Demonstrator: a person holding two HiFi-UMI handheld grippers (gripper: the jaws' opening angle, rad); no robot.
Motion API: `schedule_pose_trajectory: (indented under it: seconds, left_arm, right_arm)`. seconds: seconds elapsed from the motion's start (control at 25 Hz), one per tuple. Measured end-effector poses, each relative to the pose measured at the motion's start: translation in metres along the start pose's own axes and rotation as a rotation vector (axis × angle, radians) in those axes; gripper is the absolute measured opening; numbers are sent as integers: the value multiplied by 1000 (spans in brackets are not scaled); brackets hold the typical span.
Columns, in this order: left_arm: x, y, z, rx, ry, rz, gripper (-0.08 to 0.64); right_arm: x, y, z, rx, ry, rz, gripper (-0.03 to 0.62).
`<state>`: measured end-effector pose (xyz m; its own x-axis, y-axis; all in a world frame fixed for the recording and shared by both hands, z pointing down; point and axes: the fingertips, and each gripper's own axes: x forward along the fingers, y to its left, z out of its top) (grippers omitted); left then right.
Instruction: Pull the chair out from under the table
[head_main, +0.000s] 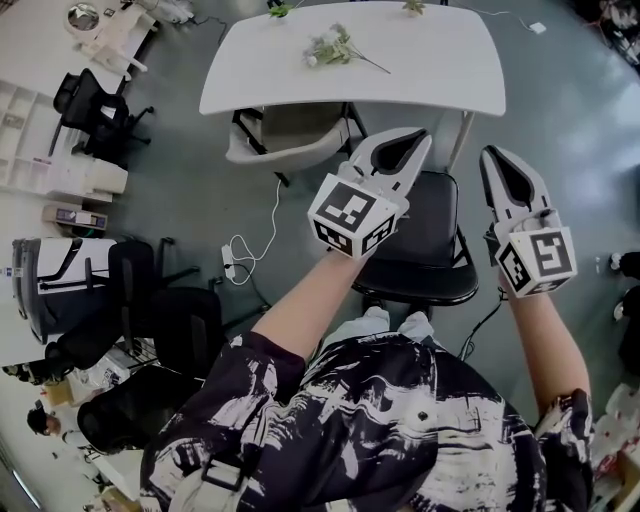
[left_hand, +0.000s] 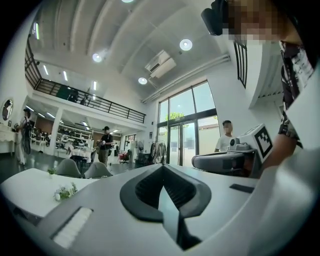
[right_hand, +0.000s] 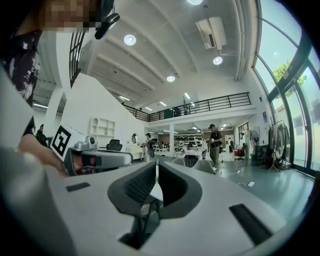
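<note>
A black office chair (head_main: 428, 250) stands on the grey floor just in front of the near edge of the white table (head_main: 430, 70), directly below my hands. My left gripper (head_main: 419, 134) is held up over the chair's left side, pointing level toward the table, shut and with nothing in it. My right gripper (head_main: 491, 153) hovers beside the chair's right edge, also shut and with nothing in it. In the left gripper view the pads of the left gripper (left_hand: 162, 168) meet with nothing between them. In the right gripper view the right gripper (right_hand: 156, 164) is likewise shut on nothing.
A beige chair (head_main: 285, 138) is tucked under the table's left half. A sprig of flowers (head_main: 336, 47) lies on the tabletop. White cables (head_main: 250, 250) and a power strip lie on the floor at the left, and more black chairs (head_main: 150, 300) stand further left. Several people stand far off in the hall.
</note>
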<state>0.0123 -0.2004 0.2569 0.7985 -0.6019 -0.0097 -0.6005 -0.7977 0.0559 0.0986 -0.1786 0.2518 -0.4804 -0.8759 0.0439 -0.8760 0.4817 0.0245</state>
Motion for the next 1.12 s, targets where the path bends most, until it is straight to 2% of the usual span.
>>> schedule_pose_trajectory:
  seconds: [0.44, 1.12]
  left_arm:
    - [1, 10, -1, -6, 0, 29, 5]
    - [-3, 3, 1, -3, 7, 25, 5]
  right_arm:
    - [3, 2, 1, -17, -7, 5, 8]
    - [0, 9, 5, -32, -16, 18, 3]
